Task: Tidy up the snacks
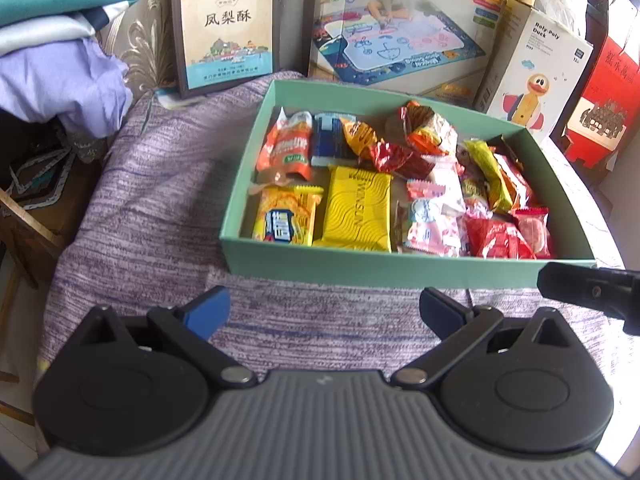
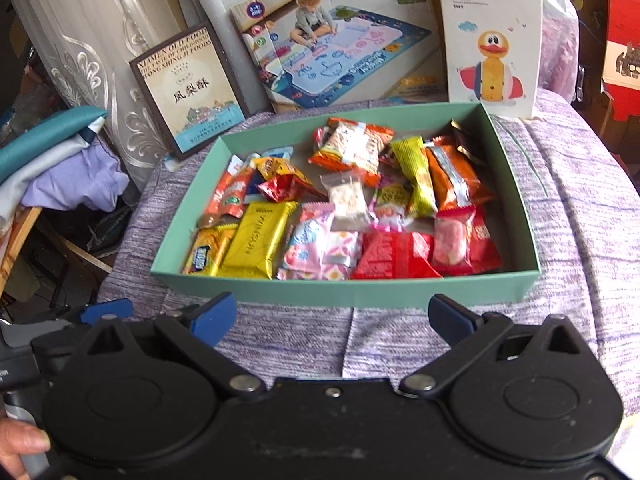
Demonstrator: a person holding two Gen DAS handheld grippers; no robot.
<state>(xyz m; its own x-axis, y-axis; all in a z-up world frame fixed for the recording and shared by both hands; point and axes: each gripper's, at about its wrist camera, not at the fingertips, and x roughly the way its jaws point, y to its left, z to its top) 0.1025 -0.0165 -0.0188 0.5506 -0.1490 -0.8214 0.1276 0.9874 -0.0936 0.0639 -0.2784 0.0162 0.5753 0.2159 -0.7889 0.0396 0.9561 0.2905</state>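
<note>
A shallow mint-green box [image 1: 400, 266] [image 2: 360, 292] sits on a purple woven cloth and holds several wrapped snacks. A yellow packet [image 1: 356, 212] [image 2: 258, 240] lies at the front left, pink packets [image 1: 434, 216] [image 2: 320, 244] in the middle, and red packets [image 1: 500, 236] [image 2: 396, 258] at the front right. My left gripper [image 1: 325, 310] is open and empty, just short of the box's front wall. My right gripper [image 2: 332, 314] is open and empty, also in front of the box. Its black finger shows at the right edge of the left wrist view [image 1: 588, 286].
Behind the box stand a framed pastry box [image 1: 228, 24] [image 2: 188, 104], a play-mat carton [image 1: 400, 36] [image 2: 336, 36] and a Roly-Poly Duck box [image 1: 536, 76] [image 2: 492, 36]. Folded fabrics [image 1: 52, 56] [image 2: 60, 168] pile at the left. A red carton [image 1: 604, 96] stands at the right.
</note>
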